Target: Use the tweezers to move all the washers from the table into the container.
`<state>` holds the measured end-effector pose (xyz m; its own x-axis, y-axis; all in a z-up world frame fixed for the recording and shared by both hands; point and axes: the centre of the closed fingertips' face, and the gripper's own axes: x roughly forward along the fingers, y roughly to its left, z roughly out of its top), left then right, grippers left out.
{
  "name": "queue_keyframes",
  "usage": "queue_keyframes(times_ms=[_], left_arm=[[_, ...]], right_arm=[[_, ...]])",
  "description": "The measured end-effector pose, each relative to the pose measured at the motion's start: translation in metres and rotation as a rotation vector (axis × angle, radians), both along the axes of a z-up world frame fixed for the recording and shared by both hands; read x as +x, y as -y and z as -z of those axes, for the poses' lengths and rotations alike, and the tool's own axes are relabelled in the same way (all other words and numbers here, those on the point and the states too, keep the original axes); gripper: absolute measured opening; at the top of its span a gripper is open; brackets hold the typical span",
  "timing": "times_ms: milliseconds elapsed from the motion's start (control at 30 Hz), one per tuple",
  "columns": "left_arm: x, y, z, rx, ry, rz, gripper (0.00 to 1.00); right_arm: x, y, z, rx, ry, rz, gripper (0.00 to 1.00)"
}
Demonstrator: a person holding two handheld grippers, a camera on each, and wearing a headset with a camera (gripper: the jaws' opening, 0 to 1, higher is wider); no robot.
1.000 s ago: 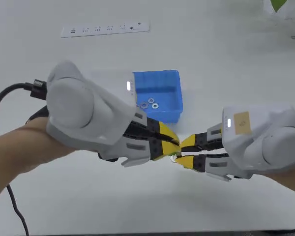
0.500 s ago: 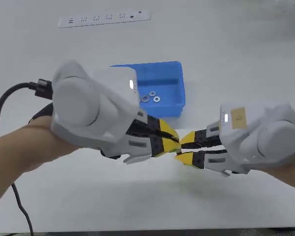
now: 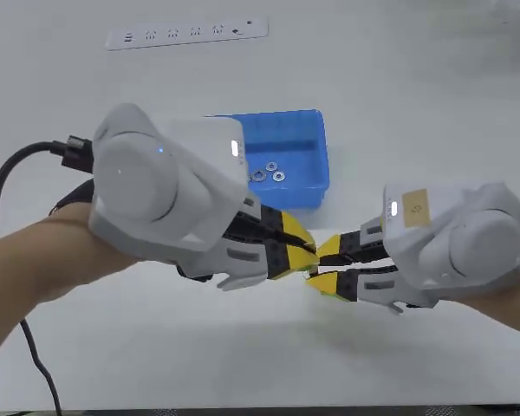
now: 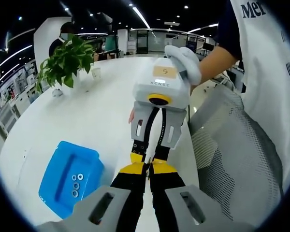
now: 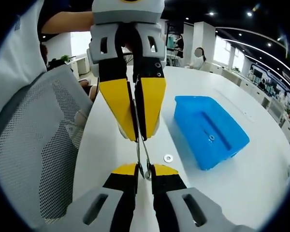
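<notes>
Left gripper (image 5: 137,133) and right gripper (image 5: 145,171) meet tip to tip. Both sets of jaws are closed on the thin tweezers (image 5: 141,152), which run from between the left jaws to between the right jaws. One washer (image 5: 168,157) lies on the table (image 5: 111,145) just beside the right jaw tips. The container (image 5: 217,145) sits past the jaws, with three washers (image 3: 267,172) in it.
</notes>
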<state>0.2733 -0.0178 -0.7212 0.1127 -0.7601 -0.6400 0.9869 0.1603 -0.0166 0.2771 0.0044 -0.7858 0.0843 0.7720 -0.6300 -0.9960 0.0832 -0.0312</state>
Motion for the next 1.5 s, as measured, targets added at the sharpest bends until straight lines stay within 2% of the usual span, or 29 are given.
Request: queue_keyframes(times_ms=[200, 567, 600, 700, 933, 1067, 1233, 1367, 1500], left_arm=[[0.002, 0.000, -0.001, -0.001, -0.001, -0.014, 0.07], [0.006, 0.000, -0.001, 0.023, 0.023, -0.009, 0.07], [0.005, 0.000, 0.000, 0.022, 0.015, -0.009, 0.07], [0.005, -0.002, 0.002, 0.033, 0.023, -0.011, 0.07], [0.005, -0.008, 0.003, 0.035, 0.014, -0.029, 0.07], [0.005, -0.003, 0.002, 0.030, 0.006, -0.025, 0.07], [0.006, 0.004, 0.001, 0.022, 0.012, -0.016, 0.07], [0.006, 0.007, 0.001, 0.016, -0.001, -0.025, 0.07], [0.005, 0.008, 0.001, 0.012, -0.005, -0.026, 0.07]], right_arm=[[0.000, 0.001, 0.000, -0.008, 0.003, -0.004, 0.12], [0.003, 0.001, 0.000, -0.011, 0.009, 0.001, 0.12], [0.003, 0.001, 0.000, -0.012, 0.008, 0.001, 0.12], [0.002, 0.000, 0.001, -0.014, 0.011, -0.003, 0.12], [0.002, -0.003, 0.001, -0.011, 0.012, -0.010, 0.12], [0.001, -0.001, 0.001, -0.012, 0.009, -0.010, 0.11], [0.002, 0.001, 0.002, -0.006, -0.009, 0.008, 0.10], [0.002, 0.003, 0.002, 0.004, -0.019, 0.019, 0.10], [0.001, 0.002, 0.002, -0.012, -0.015, 0.015, 0.10]])
